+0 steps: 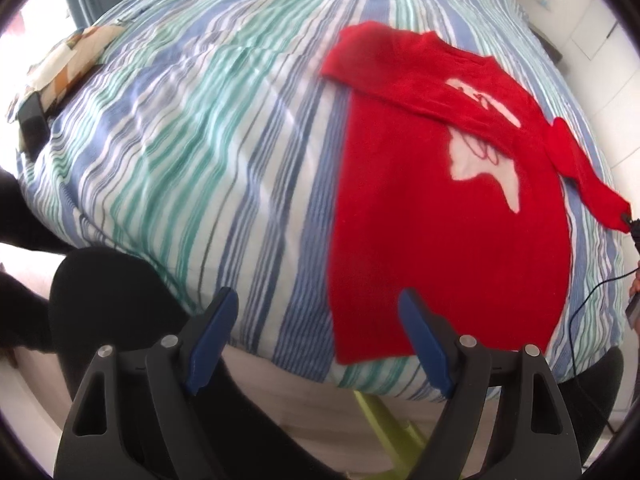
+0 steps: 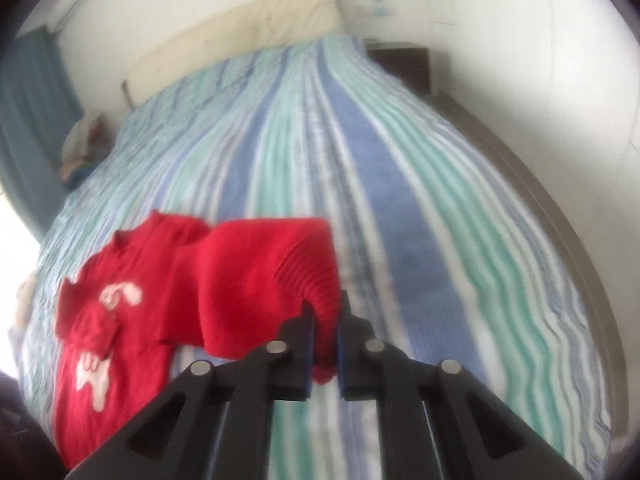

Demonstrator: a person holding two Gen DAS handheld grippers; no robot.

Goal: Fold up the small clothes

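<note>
Red sweater (image 2: 132, 320) cuff inside right claw (image 2: 325, 328)

Bright daylight, left-side glare; right view motion-blurred; fisheye edges dark.

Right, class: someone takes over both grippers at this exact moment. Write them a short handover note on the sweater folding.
Left gripper: open, empty, hovering over the near edge of the striped bedspread, beside the sweater's hem.
Right gripper: shut on the ribbed cuff of one sleeve, lifted off the bed.
Red sweater: lies flat, front up, white design showing. Other sleeve already lies across the chest.
Done: one sleeve folded in.
Left: probably lay the held sleeve across, then fold the body.
</note>
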